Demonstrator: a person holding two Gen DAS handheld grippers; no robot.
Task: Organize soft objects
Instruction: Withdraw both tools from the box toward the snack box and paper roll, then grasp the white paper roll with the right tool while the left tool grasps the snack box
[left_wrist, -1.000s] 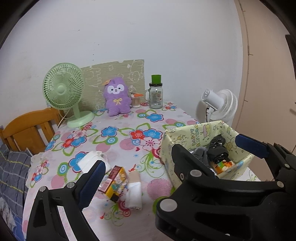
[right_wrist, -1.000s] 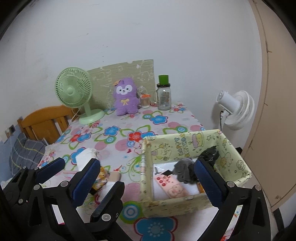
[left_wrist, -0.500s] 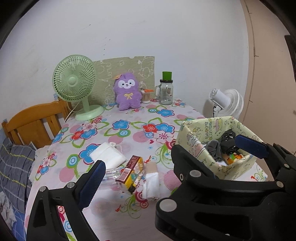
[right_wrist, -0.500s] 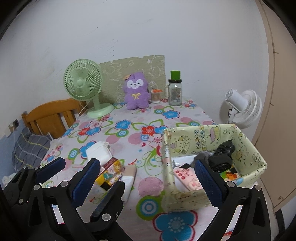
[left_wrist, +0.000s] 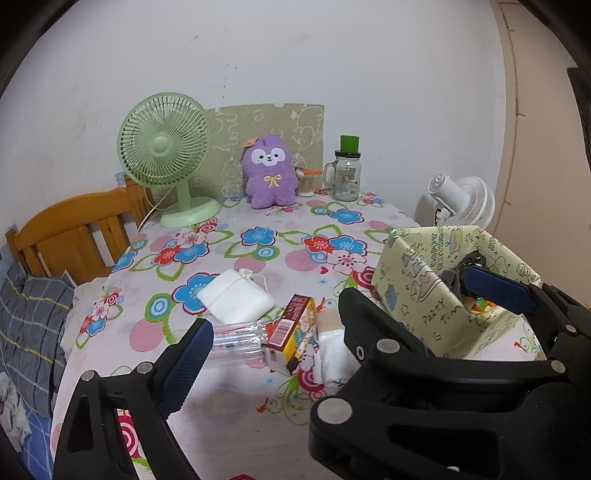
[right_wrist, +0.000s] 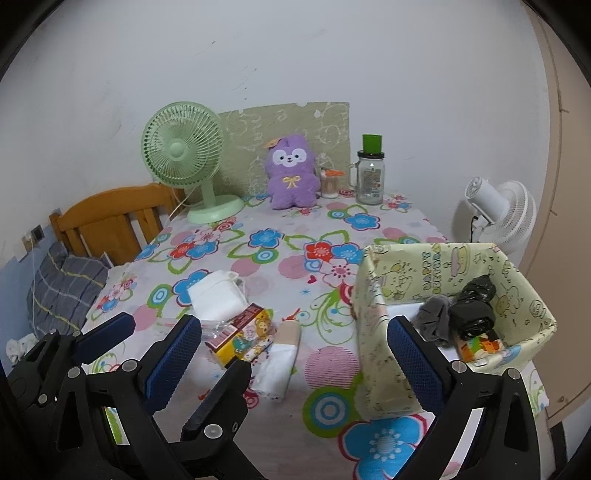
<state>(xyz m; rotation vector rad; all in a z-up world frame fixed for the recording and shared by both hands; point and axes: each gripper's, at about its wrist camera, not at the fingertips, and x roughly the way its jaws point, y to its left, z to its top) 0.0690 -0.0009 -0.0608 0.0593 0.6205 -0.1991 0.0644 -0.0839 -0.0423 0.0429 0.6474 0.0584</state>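
Left wrist view: left hand-held gripper (left_wrist: 340, 317) is spread wide, nothing held, raised above the worktop (left_wrist: 258, 413); white pouch (left_wrist: 234, 300) is seen beyond.
Right wrist view: right hand-held gripper (right_wrist: 295, 354) is likewise wide, empty; rolled white cloth (right_wrist: 279, 363) lies between its fingers' line, yellow box (right_wrist: 402, 376) at right.

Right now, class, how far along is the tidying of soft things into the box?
Done: a grey cloth and a black bundle already lie in the yellow-green box. In hand: nothing; the left gripper and right gripper are both open and empty. Left: the white pouch and rolled white cloth on the table.
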